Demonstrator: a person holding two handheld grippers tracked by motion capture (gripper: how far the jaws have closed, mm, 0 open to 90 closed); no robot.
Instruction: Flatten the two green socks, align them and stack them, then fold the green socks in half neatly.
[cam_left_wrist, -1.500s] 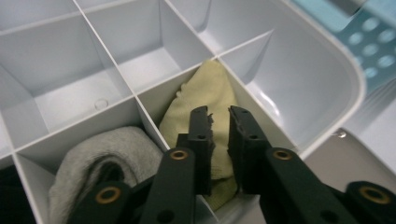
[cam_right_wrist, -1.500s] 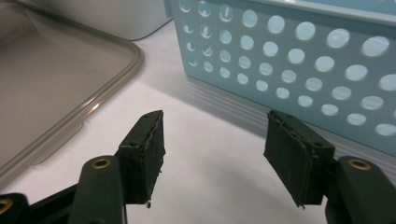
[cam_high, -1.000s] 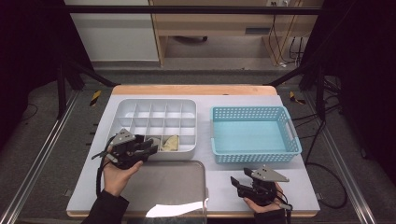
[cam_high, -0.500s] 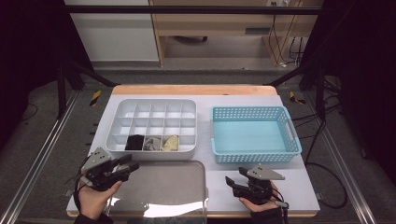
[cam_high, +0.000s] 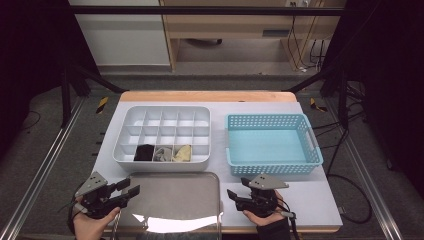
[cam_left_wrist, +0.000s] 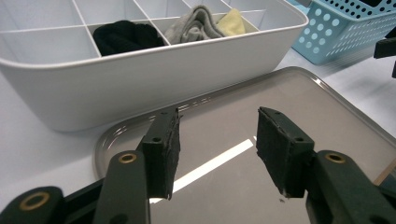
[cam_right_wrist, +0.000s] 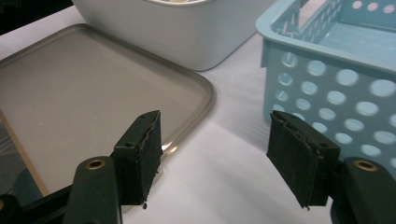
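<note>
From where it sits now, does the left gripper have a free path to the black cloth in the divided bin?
Probably yes: the left gripper is open and empty, the black cloth lies uncovered in a near compartment, with only the bin's front wall between.

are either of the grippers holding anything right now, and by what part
Nothing is held. The left gripper hangs open over the metal tray, its jaws just having opened; the right gripper is open too.
</note>
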